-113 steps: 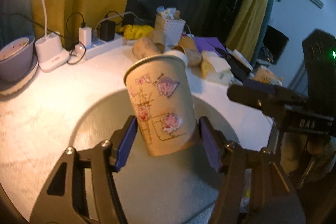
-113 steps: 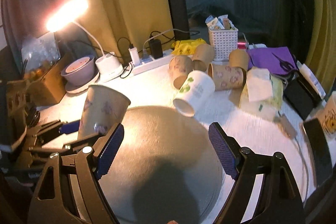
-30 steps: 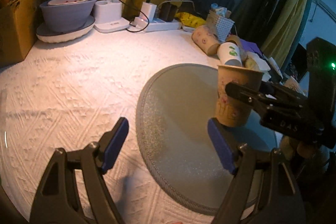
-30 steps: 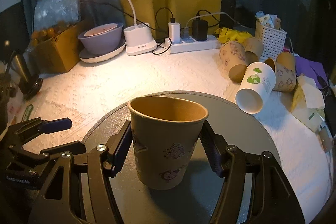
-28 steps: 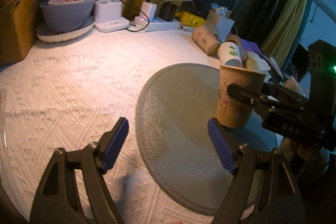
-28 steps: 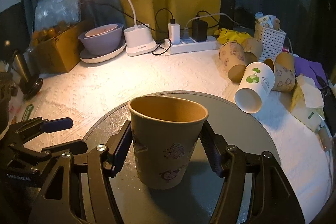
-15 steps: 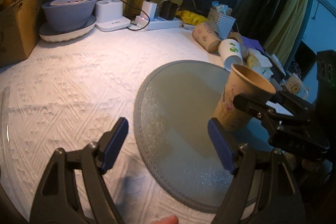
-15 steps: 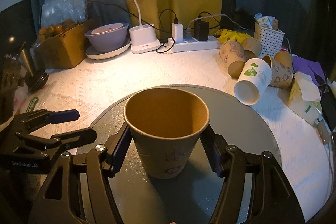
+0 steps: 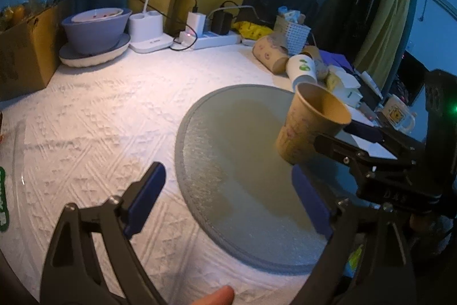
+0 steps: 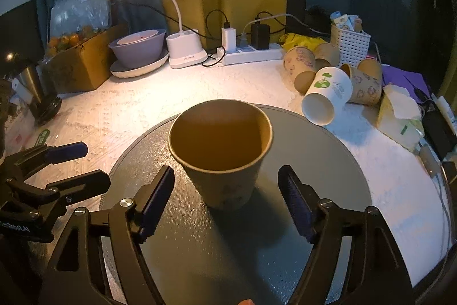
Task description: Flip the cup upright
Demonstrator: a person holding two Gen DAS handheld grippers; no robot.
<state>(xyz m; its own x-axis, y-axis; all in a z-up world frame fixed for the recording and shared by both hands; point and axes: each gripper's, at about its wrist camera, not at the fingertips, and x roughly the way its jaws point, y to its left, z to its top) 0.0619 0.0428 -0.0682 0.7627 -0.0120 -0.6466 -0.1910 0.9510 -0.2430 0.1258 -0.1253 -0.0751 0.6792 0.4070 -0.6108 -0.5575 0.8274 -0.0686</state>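
Note:
A brown paper cup (image 10: 221, 150) with cartoon prints stands mouth up on the round grey mat (image 10: 328, 167). It also shows in the left wrist view (image 9: 308, 127), at the right side of the mat (image 9: 228, 139). My right gripper (image 10: 228, 199) is open, its blue pads apart on either side of the cup without touching it. My left gripper (image 9: 228, 199) is open and empty, low over the mat's left edge. The right gripper's black frame shows at the right in the left wrist view.
Several paper cups (image 10: 325, 82) lie on their sides at the back right, beside a white basket (image 10: 350, 43). A lamp base (image 10: 185, 52), power strip (image 10: 251, 53), purple bowl (image 10: 137, 47) and cardboard box (image 10: 77, 67) line the back. Tissues (image 10: 400, 110) lie right.
My right gripper has opened and let go of the cup, which now stands on the mat. It has also risen, looking down into the cup. The left gripper stays open.

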